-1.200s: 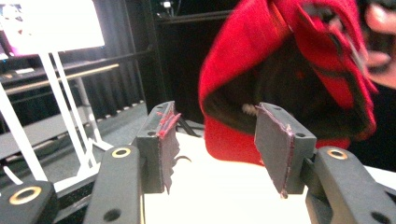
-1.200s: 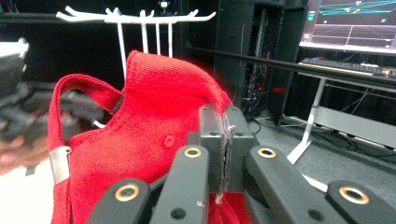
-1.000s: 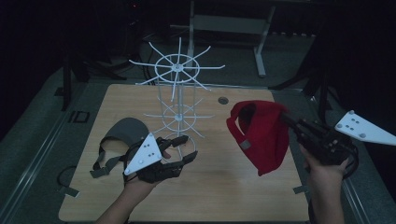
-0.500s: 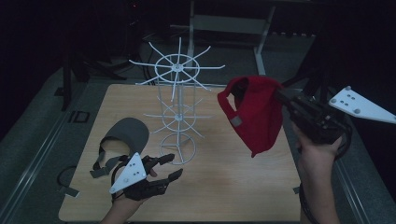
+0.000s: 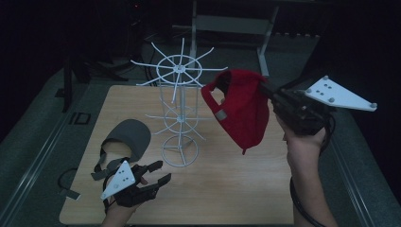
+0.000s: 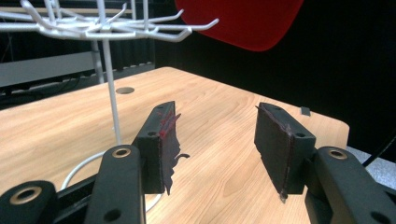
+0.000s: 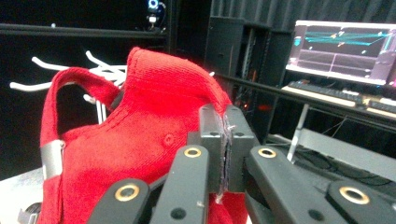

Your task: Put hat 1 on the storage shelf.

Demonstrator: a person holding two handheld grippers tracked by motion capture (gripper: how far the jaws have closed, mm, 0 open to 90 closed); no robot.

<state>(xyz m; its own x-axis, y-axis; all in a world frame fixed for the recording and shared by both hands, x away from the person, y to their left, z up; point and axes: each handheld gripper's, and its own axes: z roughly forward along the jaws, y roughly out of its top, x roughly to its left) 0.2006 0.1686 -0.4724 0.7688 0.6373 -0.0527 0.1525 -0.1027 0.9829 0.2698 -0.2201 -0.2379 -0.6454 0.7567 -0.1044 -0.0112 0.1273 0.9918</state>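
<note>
At the left edge of the table [image 5: 283, 189] my left gripper [image 5: 158, 172] sits low with its jaws apart and nothing between them; the grey cap [image 5: 128, 137] lies just beyond it, near the base of the white wire rack [image 5: 179, 94]. That rack stands mid-table, its upper prongs spreading like spokes. To the right, my right gripper [image 7: 224, 140] is clamped tight on the crown fabric of the red cap [image 5: 241, 109], which hangs in the air with its long axis running downward, its back strap turned toward the rack's top ring. My right hand is the nearer one to those prongs, so hooking the strap over one looks like my job. I can read no brand or writing on either cap.
</note>
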